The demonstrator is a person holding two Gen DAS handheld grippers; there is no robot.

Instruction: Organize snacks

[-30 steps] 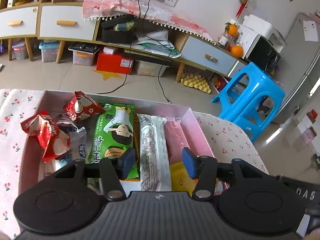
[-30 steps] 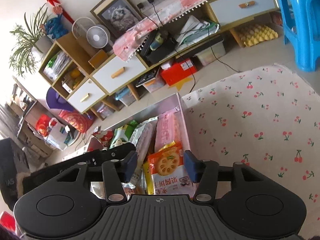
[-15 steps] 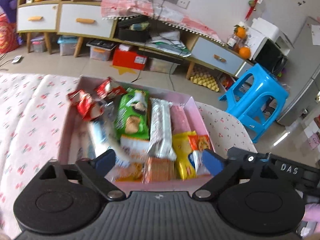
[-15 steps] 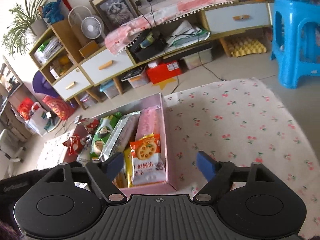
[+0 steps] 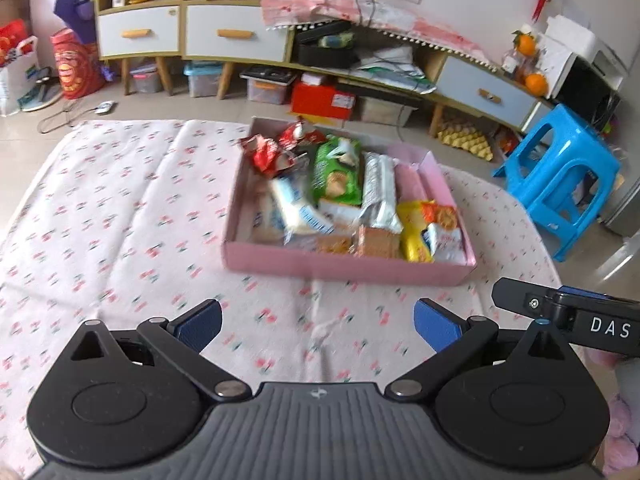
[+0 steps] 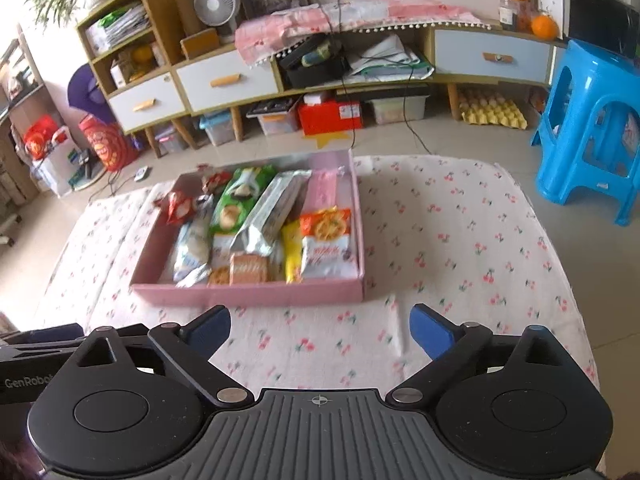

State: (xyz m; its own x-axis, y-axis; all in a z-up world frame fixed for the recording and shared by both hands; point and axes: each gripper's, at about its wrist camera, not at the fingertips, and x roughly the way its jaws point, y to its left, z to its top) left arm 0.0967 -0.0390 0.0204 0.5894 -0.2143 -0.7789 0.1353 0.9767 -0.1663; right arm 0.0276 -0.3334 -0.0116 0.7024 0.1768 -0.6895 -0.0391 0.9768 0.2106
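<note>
Left tool (image 5: 316,322): its jaws are opening wide with nothing between them, only the cherry-print cloth (image 5: 120,216) showing in the gap; it is hovering short of the box, probably because its snack is already laid down.
Right tool (image 6: 320,326): its jaws are opening too, empty, and it is pointing at the near wall of the box from the cloth side.
Pink box (image 6: 248,294): it is sitting on the cloth-covered bench, holding all the snacks that are in view.
Packing: the green pack (image 6: 240,200), silver pack (image 6: 272,212) and pink pack (image 6: 326,192) are lying lengthwise side by side, likely so that long items are sharing the width.
Corner filling: the orange cracker bag (image 6: 328,240) is resting against the right wall and the red wrappers (image 6: 180,206) are bunching at the far left.
Progress: no loose snack is showing on the cloth, so the sorting is looking nearly finished.
</note>
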